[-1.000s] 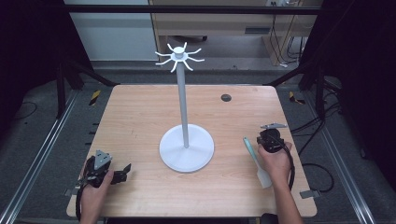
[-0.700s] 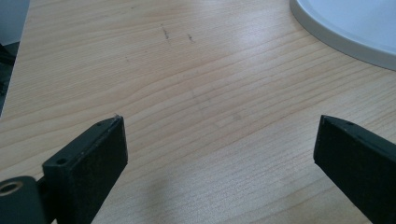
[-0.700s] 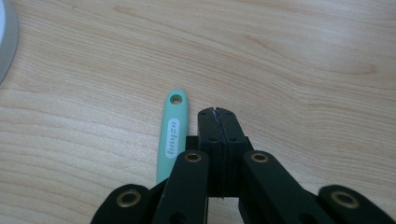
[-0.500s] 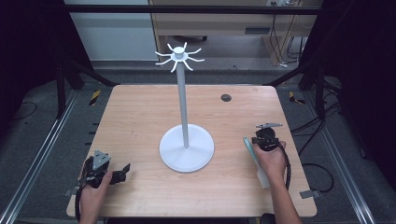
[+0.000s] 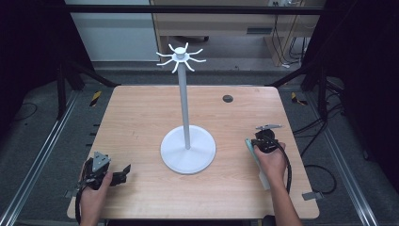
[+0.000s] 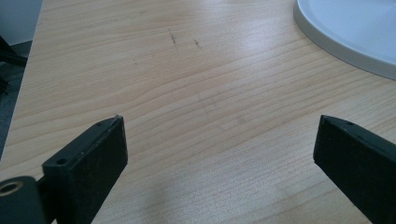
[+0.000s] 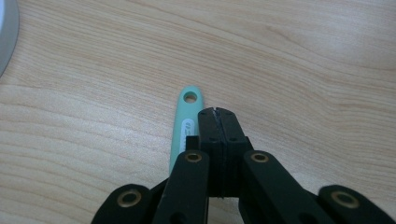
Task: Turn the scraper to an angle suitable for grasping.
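A white stand [image 5: 187,141] with a round base and a crown of hooks at its top rises from the middle of the wooden table [image 5: 141,117]. A mint-green handle [image 7: 184,123] with a hole at its end lies flat on the wood beside my right gripper [image 7: 216,110]. That gripper's jaws are shut with nothing between them, just to the right of the handle. In the high view the right gripper [image 5: 261,140] is at the table's right side and the green handle [image 5: 249,147] runs under the hand. My left gripper [image 5: 123,173] rests at the near left, open [image 6: 219,123] over bare wood.
The stand's base rim [image 6: 345,51] is ahead and to the right of the left gripper. A small dark round disc [image 5: 227,98] is set in the far right of the tabletop. Metal rails and cables run along the floor beside the table.
The right gripper has shifted slightly to the left, closer to the green handle. The left gripper has kept still.
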`<act>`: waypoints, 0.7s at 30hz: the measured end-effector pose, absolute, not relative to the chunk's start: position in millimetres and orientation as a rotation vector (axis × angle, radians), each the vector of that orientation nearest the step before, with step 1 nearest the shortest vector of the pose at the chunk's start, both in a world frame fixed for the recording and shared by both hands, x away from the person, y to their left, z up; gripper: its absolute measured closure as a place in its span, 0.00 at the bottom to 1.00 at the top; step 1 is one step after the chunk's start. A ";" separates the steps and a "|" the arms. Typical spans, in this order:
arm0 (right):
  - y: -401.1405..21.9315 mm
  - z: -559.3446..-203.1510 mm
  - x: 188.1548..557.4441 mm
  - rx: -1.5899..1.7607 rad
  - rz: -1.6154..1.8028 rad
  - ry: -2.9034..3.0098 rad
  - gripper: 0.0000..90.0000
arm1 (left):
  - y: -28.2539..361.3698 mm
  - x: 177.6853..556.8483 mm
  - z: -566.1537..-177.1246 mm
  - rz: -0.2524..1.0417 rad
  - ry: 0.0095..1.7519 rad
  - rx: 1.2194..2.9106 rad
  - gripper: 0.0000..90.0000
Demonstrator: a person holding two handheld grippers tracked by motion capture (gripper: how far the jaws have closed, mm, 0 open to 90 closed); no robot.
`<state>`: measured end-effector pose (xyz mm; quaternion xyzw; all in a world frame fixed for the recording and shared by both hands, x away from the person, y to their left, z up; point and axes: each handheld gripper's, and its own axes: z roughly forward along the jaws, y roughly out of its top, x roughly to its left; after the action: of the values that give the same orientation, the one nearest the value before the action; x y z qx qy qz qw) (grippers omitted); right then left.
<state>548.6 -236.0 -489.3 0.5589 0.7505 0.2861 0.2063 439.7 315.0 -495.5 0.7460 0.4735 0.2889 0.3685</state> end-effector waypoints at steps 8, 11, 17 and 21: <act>-233.4 -488.9 547.6 1.551 0.824 2.121 1.00 | 313.2 439.4 -494.8 0.748 1.210 1.916 0.03; -231.0 -489.0 546.8 1.542 0.829 2.126 1.00 | 313.7 439.3 -494.6 0.749 1.212 1.913 0.03; -223.9 -488.0 544.7 1.510 0.836 2.167 1.00 | 314.4 439.6 -494.5 0.751 1.215 1.908 0.03; -215.1 -486.8 542.0 1.469 0.832 2.206 1.00 | 314.1 439.8 -494.6 0.748 1.212 1.910 0.03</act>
<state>542.0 -215.1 -486.8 0.5201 0.7810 0.2945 0.1808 439.8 314.1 -494.6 0.7447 0.4725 0.2915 0.3703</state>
